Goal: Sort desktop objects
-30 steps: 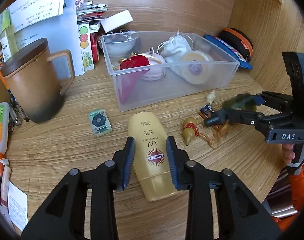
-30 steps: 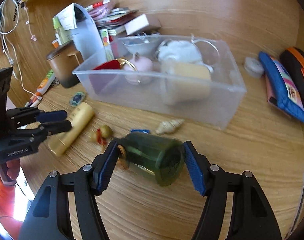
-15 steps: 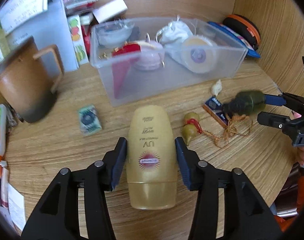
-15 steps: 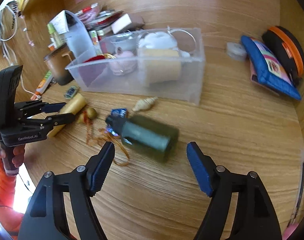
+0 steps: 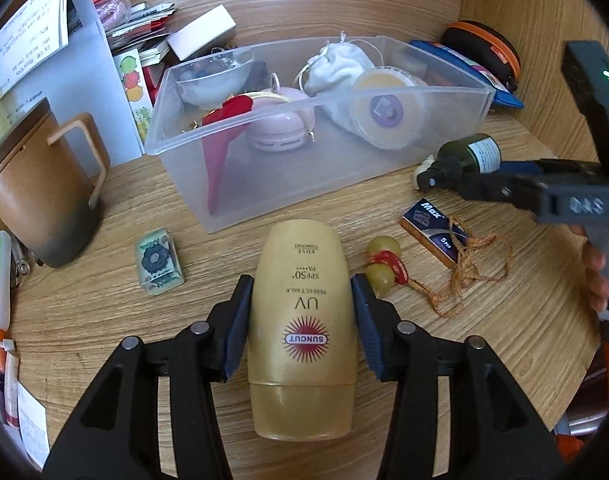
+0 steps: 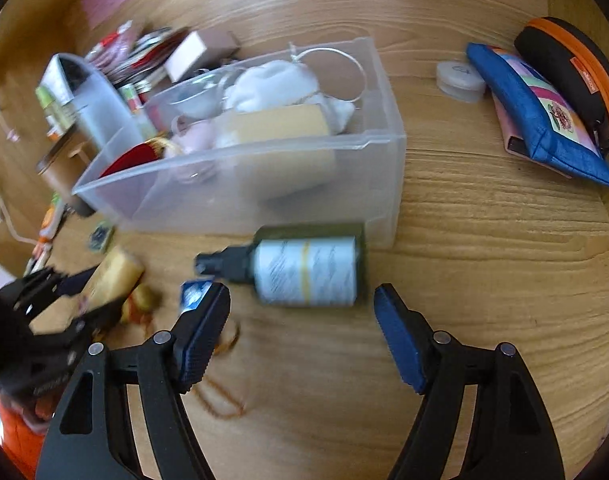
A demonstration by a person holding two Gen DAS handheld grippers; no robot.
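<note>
A gold sunscreen bottle [image 5: 302,320] lies on the wooden desk between the blue pads of my left gripper [image 5: 302,320]; the pads sit against its sides. A dark green spray bottle [image 6: 304,268] with a white label lies on its side beside the clear plastic bin [image 6: 388,152], just ahead of my right gripper [image 6: 300,332], which is open and empty. The green bottle [image 5: 464,160] and right gripper also show at the right of the left wrist view. The bin [image 5: 444,92] holds a white pouch, a tape roll, a pink case and a red item.
A brown mug [image 5: 36,184] stands left. A small patterned box [image 5: 158,262], a gourd charm [image 5: 380,262] with orange cord and a blue "Max" box [image 5: 430,224] lie near the sunscreen. A blue pouch [image 6: 540,120] and black-orange case [image 6: 572,64] lie at the right. Papers stand behind.
My right gripper let go of the green bottle, which now lies on the desk by the bin. My left gripper moved forward around the sunscreen and closed on it.
</note>
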